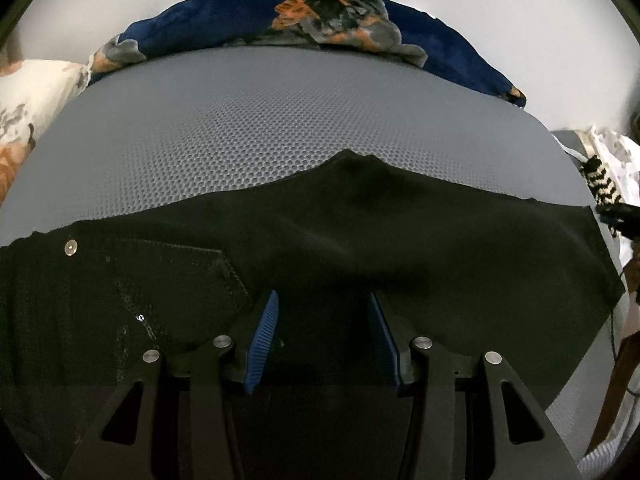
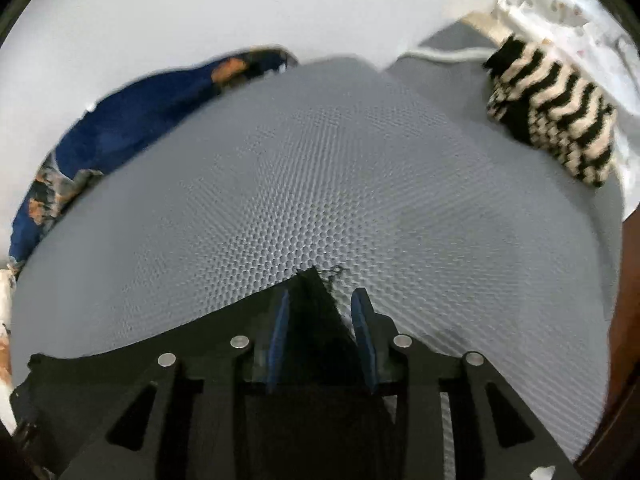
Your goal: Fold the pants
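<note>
Left gripper [image 1: 322, 312] stood partly open over the black pants [image 1: 360, 240], blue pads [image 1: 262, 344] apart with cloth beneath and between them; nothing was pinched as far as that view showed. Off its left finger lay the back pocket [image 1: 192, 276] and a metal rivet [image 1: 71, 247], so this hand was at the waist end. Ahead of the tips the pants' far edge rose to a peak, then bare grey honeycomb mat [image 1: 260, 128], then a navy floral blanket [image 1: 192, 36] at the far side. Right gripper [image 2: 322, 308] was narrower, and a pointed corner of the pants [image 2: 312, 300] stuck up between its pads [image 2: 362, 328]. Whether the pads actually pressed on it, I couldn't tell: the frame was blurred and a gap showed on the right side. Ahead of it was open mat [image 2: 320, 160], with a black-and-cream striped knit [image 2: 556, 116] well off to the upper right. My read: the garment was spread flat and lengthwise, and the step in hand was taking hold for a fold. Next move needed a firm pinch on the corner and on the waist edge, both hands lifting together and carrying across evenly so the layers landed aligned.
</note>
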The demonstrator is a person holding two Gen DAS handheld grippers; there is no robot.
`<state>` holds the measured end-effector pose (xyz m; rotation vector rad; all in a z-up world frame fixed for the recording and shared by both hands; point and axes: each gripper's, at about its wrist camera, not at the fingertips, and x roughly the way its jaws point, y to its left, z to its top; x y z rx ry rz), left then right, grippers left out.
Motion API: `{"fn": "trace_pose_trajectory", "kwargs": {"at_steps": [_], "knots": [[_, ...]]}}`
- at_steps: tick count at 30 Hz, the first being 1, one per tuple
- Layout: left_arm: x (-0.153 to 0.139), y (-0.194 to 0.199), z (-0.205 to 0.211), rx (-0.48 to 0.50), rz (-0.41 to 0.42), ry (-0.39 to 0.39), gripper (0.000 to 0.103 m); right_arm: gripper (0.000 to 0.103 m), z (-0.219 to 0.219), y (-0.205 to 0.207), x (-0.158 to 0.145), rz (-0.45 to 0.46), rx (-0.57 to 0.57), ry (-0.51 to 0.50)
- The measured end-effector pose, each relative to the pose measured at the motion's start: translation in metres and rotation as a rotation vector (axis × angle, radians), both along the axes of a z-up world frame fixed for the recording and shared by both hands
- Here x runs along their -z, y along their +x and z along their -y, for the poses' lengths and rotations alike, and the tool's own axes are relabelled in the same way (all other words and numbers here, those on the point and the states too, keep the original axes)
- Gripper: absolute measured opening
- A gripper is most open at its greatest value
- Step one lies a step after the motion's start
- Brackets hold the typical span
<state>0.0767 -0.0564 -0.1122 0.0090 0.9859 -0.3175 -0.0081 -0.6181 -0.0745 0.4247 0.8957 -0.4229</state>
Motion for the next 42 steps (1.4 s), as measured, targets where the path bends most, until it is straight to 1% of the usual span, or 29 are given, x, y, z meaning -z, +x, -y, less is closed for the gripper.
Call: {"fn": "trace_pose_trajectory", "kwargs": {"at_steps": [2,5,8,12,15,16,18,20,21,22,25,26,28,29,30,32,34,36,37,42], "knots": [[-0.005,-0.004,0.000,0.013,-0.008,-0.025,0.048,0.031,0.000,-0.025,-0.012,0.014,0.014,0.016],[-0.013,-0.017,0.004,0.050,0.012,-0.028,0.048,0.031,-0.002,-0.062,-0.015,0.000,0.051,0.030],[-0.017,-0.032,0.010,0.098,0.014,-0.040,0.048,0.031,-0.007,-0.093,-0.008,-0.015,0.091,0.049],[-0.018,-0.047,0.019,0.156,0.013,-0.042,0.048,0.031,-0.012,-0.125,0.012,-0.047,0.157,0.098],[-0.016,-0.056,0.024,0.199,0.016,-0.017,0.049,0.030,-0.018,-0.134,0.025,-0.061,0.172,0.127],[-0.014,-0.057,0.024,0.205,0.013,-0.010,0.050,0.028,-0.021,-0.135,0.029,-0.071,0.175,0.118],[-0.009,-0.059,0.023,0.211,-0.006,0.012,0.051,0.019,-0.025,-0.135,0.033,-0.104,0.185,0.060],[0.000,-0.059,0.020,0.198,-0.032,0.060,0.052,0.019,-0.025,-0.136,0.037,-0.103,0.199,0.045],[0.003,-0.060,0.018,0.196,-0.033,0.079,0.052,0.019,-0.025,-0.136,0.036,-0.104,0.207,0.042],[0.002,-0.062,0.015,0.200,-0.012,0.075,0.052,0.019,-0.024,-0.136,0.036,-0.114,0.213,0.035],[-0.001,-0.062,0.007,0.185,-0.011,0.063,0.052,0.019,-0.022,-0.131,0.031,-0.149,0.223,0.007],[-0.003,-0.062,0.003,0.164,-0.009,0.056,0.052,0.019,-0.023,-0.129,0.027,-0.144,0.229,0.004],[-0.009,-0.059,-0.004,0.139,0.002,0.035,0.052,0.019,-0.027,-0.127,0.016,-0.105,0.237,0.001],[-0.015,-0.057,-0.010,0.117,0.021,0.018,0.052,0.020,-0.033,-0.124,0.008,-0.069,0.226,0.012],[-0.019,-0.056,-0.014,0.100,0.038,0.009,0.052,0.021,-0.041,-0.118,-0.001,-0.028,0.189,0.026],[-0.028,-0.051,-0.024,0.059,0.072,-0.002,0.053,0.022,-0.061,-0.098,-0.012,0.007,0.100,0.035],[-0.034,-0.046,-0.032,0.018,0.092,-0.001,0.054,0.022,-0.083,-0.076,-0.018,0.018,0.009,0.046],[-0.037,-0.039,-0.041,-0.017,0.102,0.004,0.054,0.022,-0.113,-0.048,-0.021,0.023,-0.106,0.066],[-0.037,-0.038,-0.044,-0.028,0.104,0.005,0.054,0.022,-0.131,-0.031,-0.022,0.019,-0.177,0.081],[-0.036,-0.037,-0.064,-0.079,0.110,0.012,0.055,0.022,-0.206,0.033,-0.023,-0.007,-0.453,0.159]]}}
